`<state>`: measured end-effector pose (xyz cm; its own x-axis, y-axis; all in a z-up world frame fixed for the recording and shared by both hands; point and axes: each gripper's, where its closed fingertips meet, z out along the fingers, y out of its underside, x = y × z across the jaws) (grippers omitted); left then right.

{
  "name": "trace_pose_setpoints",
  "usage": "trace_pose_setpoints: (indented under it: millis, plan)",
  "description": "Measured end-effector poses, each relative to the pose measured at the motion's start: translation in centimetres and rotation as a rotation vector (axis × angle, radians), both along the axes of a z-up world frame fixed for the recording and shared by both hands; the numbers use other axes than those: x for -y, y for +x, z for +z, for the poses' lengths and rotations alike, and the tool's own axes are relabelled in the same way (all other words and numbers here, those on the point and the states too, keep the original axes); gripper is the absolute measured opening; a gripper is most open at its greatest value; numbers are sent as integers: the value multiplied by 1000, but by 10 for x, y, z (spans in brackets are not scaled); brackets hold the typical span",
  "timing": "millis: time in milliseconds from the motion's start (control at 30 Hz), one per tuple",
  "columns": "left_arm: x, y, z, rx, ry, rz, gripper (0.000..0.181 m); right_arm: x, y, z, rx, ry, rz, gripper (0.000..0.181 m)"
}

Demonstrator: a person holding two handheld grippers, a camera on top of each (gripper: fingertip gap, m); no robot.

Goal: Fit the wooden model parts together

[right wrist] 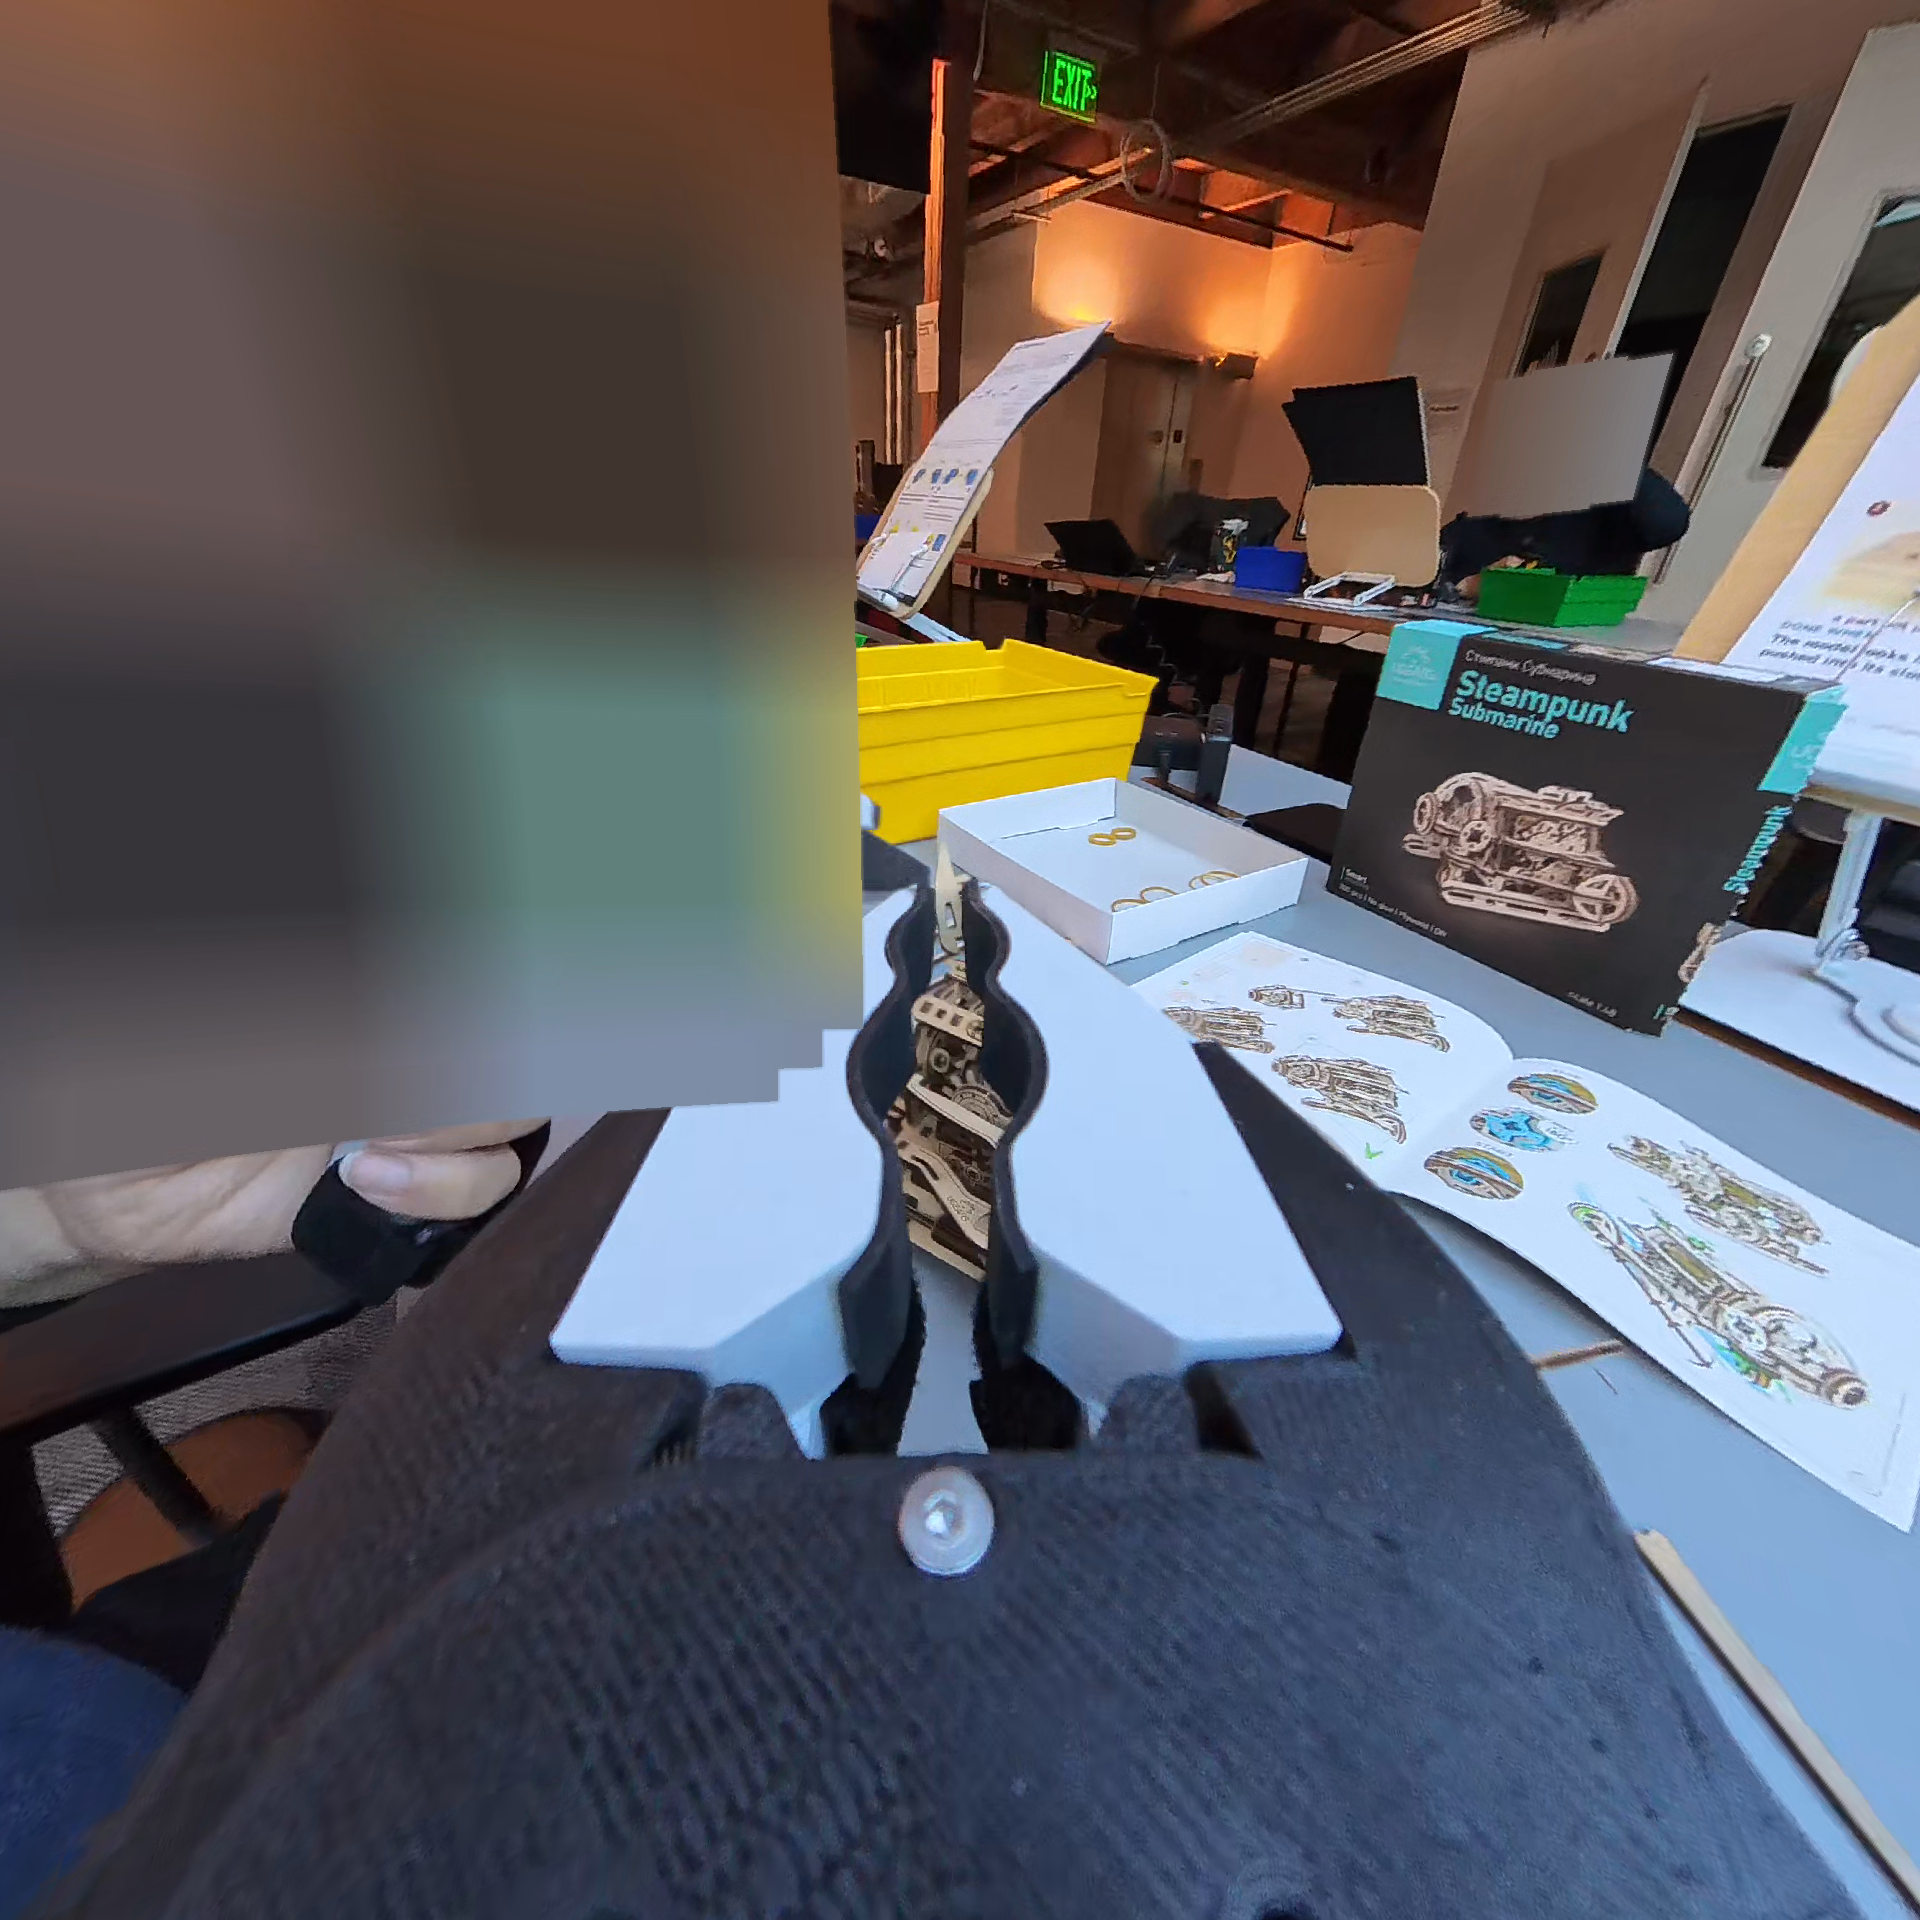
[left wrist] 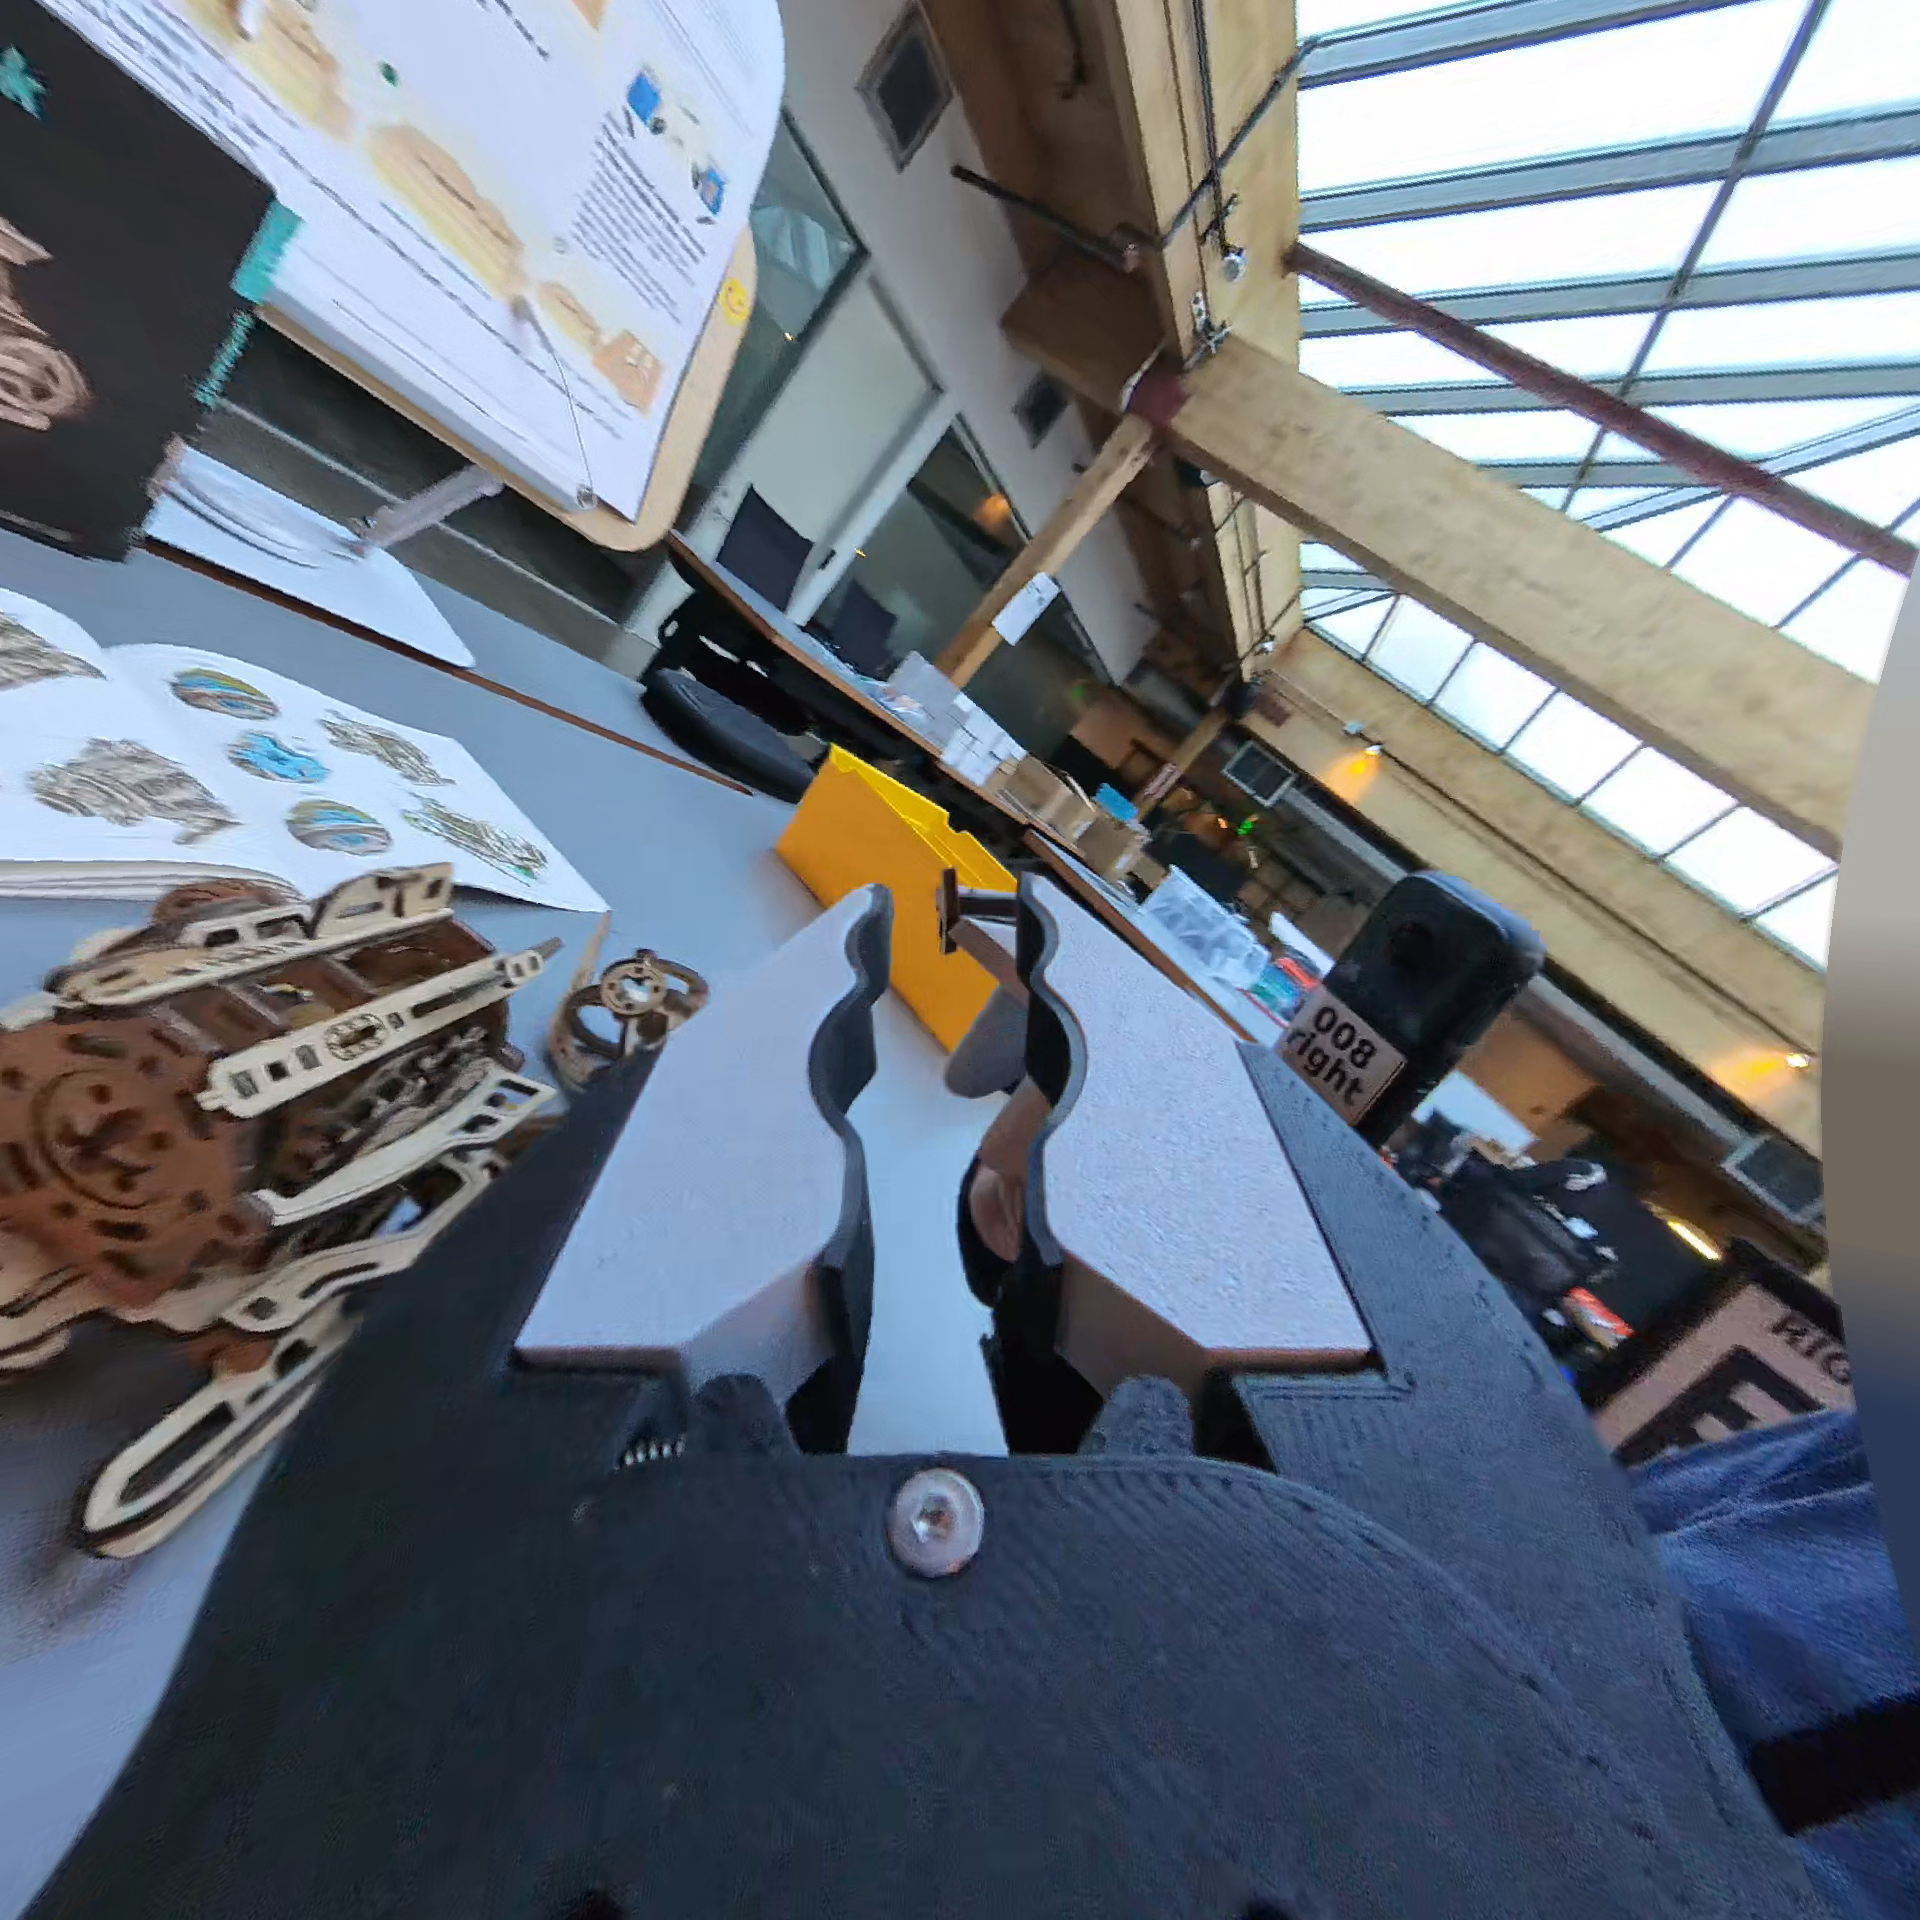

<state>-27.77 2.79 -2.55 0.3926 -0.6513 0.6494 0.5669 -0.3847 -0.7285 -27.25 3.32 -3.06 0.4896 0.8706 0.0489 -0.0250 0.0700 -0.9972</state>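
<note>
The half-built wooden model [left wrist: 239, 1122] lies on the grey table [left wrist: 644, 831], left of my left gripper [left wrist: 956, 914]. A small wooden ring part [left wrist: 623, 1013] lies beside it. The left gripper's jaws stand apart with nothing between the pads. My right gripper [right wrist: 948, 904] is shut on a thin, pale wooden part [right wrist: 945, 888] that sticks up from its tips. That part [left wrist: 951, 920] also shows just beyond the left fingertips, with the right gripper's black body [left wrist: 1423, 997] behind. The model [right wrist: 951, 1122] shows through the gap in the right gripper's jaws.
A yellow bin [right wrist: 987, 717] stands at the back, with a white tray [right wrist: 1226, 909] of rubber bands beside it. An open instruction booklet [right wrist: 1558, 1195] and the black kit box [right wrist: 1558, 821] lie to the right. An instruction board on a stand [left wrist: 468, 208] stands behind. A wooden stick [right wrist: 1766, 1714] lies near the edge. My two grippers' fingertips are within a few centimetres of each other.
</note>
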Motion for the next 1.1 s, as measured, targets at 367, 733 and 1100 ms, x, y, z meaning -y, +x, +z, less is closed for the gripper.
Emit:
trace_pose_setpoints:
  millis: [367, 733, 1100]
  plan:
    - [8, 5, -9, 3, -19, -91, 2, 15, -8, -5, 59, 129, -29, 4]
    - [39, -3, -53, -470, -137, -478, 0, 49, -9, -30, 334, 115, 373, 16]
    - [89, -3, -72, -655, -348, -1123, 0, 83, -19, -59, 702, 390, 734, 25]
